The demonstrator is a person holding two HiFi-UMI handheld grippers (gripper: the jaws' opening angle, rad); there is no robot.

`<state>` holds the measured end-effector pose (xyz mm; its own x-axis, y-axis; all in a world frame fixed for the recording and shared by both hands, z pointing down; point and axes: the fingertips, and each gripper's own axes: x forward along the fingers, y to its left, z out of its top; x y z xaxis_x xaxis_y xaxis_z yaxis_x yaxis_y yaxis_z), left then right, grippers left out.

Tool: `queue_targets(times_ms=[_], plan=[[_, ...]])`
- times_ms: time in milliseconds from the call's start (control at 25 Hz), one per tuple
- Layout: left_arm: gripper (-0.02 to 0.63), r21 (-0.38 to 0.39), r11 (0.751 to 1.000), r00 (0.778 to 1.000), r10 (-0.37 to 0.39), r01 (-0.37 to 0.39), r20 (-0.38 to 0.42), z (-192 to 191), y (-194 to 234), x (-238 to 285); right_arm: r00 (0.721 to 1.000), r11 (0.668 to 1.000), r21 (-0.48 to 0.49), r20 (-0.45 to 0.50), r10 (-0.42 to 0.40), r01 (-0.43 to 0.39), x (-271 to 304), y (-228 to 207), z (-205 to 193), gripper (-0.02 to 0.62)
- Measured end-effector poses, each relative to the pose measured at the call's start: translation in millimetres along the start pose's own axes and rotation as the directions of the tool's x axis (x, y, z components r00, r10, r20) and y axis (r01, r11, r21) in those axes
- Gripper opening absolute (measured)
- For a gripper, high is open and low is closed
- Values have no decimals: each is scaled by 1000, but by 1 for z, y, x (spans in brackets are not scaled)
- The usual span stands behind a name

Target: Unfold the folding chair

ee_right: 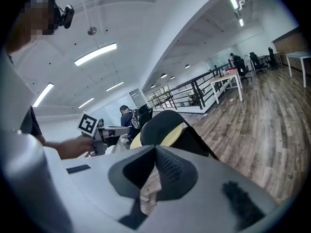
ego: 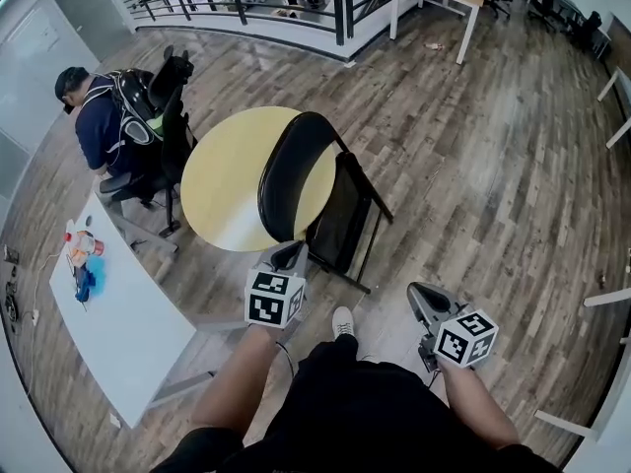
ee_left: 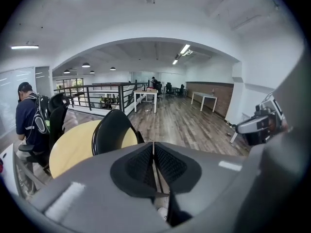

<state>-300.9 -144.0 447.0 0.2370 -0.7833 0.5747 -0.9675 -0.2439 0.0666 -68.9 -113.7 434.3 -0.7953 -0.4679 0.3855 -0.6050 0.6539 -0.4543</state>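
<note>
I find the black folding chair with the rounded backrest and thin metal legs standing on the wood-plank floor. It is not yet opened: its seat is tipped up against the frame and its backrest rests close against the round yellow table. The left gripper hovers just beside the chair's near legs with its pads together and nothing between them. The right gripper sits further off on the chair's other side, also closed and empty. I judge the main hazard to be contact made with closed jaws, since neither gripper can take hold of the frame or seat edge until it opens, and a nudge could skate the light chair across the smooth planks. Pulling the seat with the backrest unsteadied could tip the chair onto the table or toward my white shoe. The hinge could also trap a pad as the seat drops. A seated person in dark clothing works beyond the table, so a shoved table is a further concern.
</note>
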Motion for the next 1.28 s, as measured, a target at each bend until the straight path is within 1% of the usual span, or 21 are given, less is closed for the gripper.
queue_targets(times_ms=[120, 280, 520, 600, 680, 760, 920, 1080, 1200, 1280], plan=[[28, -8, 999, 999, 45, -45, 2, 14, 33, 17, 1000, 1000, -3, -22, -8, 8, 7, -7, 3, 8], [43, 15, 993, 993, 115, -115, 2, 29, 75, 39, 999, 1000, -19, -45, -23, 22, 15, -16, 10, 8], [114, 29, 986, 986, 167, -167, -10, 48, 128, 70, 998, 999, -19, -32, -51, 50, 25, -31, 27, 8], [153, 19, 983, 983, 182, -181, -34, 54, 145, 80, 998, 998, -29, -27, -62, 62, 26, -35, 36, 8], [195, -4, 983, 981, 185, -186, -61, 60, 162, 89, 997, 997, -36, -22, -76, 75, 27, -38, 44, 8], [196, -12, 982, 979, 185, -187, -81, 66, 176, 102, 996, 995, -40, -14, -91, 90, 28, -42, 52, 8], [209, -32, 986, 977, 155, -161, -146, 67, 194, 134, 993, 992, -52, 3, -119, 119, 31, -50, 67, 8], [209, -40, 986, 969, 153, -163, -193, 52, 208, 155, 988, 987, -47, 6, -156, 156, 29, -56, 66, 8], [207, -60, 990, 967, 110, -127, -230, 42, 212, 169, 983, 983, -25, 12, -183, 183, 31, -63, 68, 8], [201, -51, 993, 963, 90, -106, -254, 37, 214, 175, 981, 981, -10, 14, -194, 194, 34, -65, 69, 8]])
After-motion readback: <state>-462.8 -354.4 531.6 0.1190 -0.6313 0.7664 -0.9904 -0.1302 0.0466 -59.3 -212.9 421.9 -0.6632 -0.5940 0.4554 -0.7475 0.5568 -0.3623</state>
